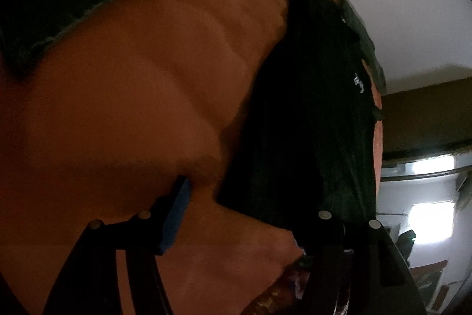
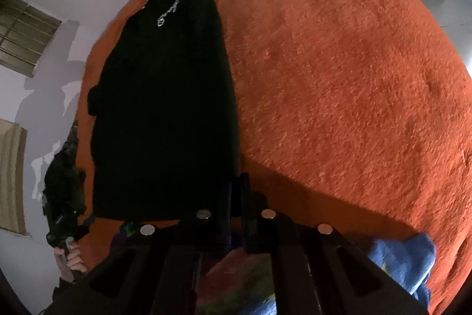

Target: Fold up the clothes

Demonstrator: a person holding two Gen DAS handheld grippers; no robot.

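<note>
The left gripper (image 1: 250,214) is hanging wide apart at the near hem of the black cotton T-shirt (image 2: 165,108), which is lying lengthwise on the orange fleece bed blanket (image 2: 339,78). The right gripper (image 2: 236,197) is pinching the shirt's near right hem corner; soft, light cloth, likely best taken at corners.

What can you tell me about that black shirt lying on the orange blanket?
The black shirt is dark, soft-looking fabric with small pale lettering near its chest. It lies stretched lengthwise on the fuzzy orange blanket, already folded narrow, one short sleeve pointing away at the far end. Its near hem sits by the right gripper, whose fingers look nearly closed at the hem's corner; whether they pinch cloth is hard to tell. In the left wrist view, the shirt's other near corner reaches one finger of the open left gripper.
</note>
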